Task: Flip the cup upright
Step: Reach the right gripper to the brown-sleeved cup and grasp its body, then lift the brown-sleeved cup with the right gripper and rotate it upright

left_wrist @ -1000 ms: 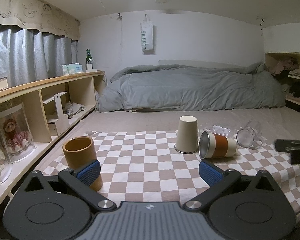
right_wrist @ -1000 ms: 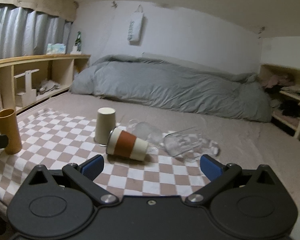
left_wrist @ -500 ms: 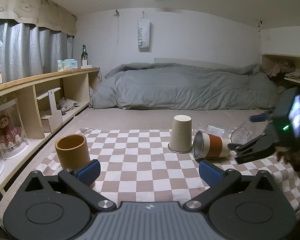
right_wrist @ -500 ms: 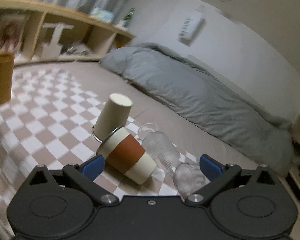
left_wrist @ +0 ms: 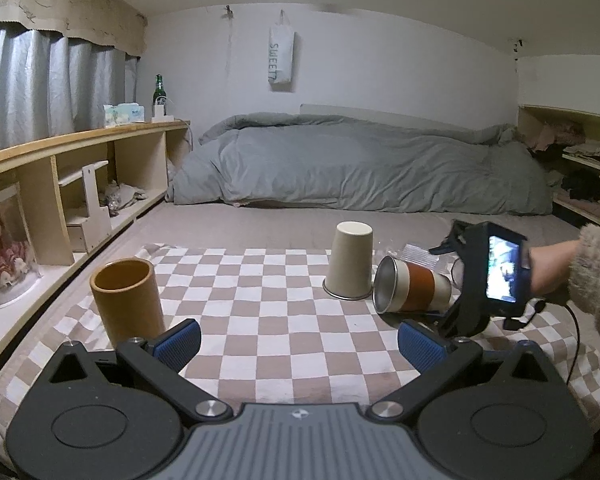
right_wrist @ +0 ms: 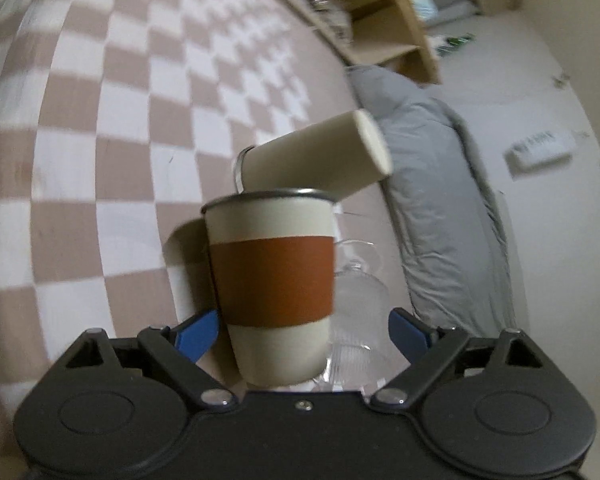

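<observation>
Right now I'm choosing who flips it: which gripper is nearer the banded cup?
Right. The right gripper straddles the banded cup, jaws open; the left gripper hangs well back.

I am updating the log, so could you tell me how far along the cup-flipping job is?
Done: the tan cup stands upright. In hand: the open right gripper straddles the brown-banded cup, which lies on its side; its jaws are not yet closed. Left: gripping and righting it, then the inverted cream cup. The left gripper is open and empty.
</observation>
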Demonstrator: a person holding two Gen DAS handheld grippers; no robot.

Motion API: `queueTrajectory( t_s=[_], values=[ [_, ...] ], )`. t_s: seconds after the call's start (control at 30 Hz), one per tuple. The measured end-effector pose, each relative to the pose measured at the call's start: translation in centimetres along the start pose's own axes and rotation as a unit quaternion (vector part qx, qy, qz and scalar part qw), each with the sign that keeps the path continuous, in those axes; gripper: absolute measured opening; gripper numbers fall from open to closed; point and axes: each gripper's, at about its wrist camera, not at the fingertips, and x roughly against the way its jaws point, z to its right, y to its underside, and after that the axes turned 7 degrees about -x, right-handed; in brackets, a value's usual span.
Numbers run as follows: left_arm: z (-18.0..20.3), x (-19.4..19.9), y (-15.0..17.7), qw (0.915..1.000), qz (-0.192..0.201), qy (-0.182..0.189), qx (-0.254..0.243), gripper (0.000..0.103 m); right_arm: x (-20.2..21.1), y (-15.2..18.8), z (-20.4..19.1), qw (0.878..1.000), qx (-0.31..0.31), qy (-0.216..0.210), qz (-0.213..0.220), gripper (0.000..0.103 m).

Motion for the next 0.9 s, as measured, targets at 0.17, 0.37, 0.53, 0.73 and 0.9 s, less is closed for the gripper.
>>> queueTrajectory(
  t_s=[0.17,0.37,0.53,0.73,0.9],
  values=[
    [0.1,-0.1,0.0,1.0,-0.001,0.003,0.0,0.103,-0.9,0.1,0.1,1.0,0.014,-0.016,0.0,0.084],
    [-0.4,0.3,0.1,1.0,0.003,0.001,0.005,0.103,-0.1,-0.4,0.1,0.998,-0.035,-0.035,-0.028,0.068],
    [-0.9,0.8,0.1,0.9999,0.007,0.003,0.014,0.103,1.2,-2.3,1.4,0.978,-0.181,-0.071,-0.077,0.068],
    [-1.8,1.7,0.2,0.9994,0.015,0.01,0.03,0.103,2.9,-4.6,2.0,0.922,-0.341,-0.134,-0.123,0.068],
    [-3.3,2.2,0.2,0.9986,0.011,0.009,0.05,0.103,2.9,-5.8,2.3,0.849,-0.477,-0.173,-0.145,0.068]
  ],
)
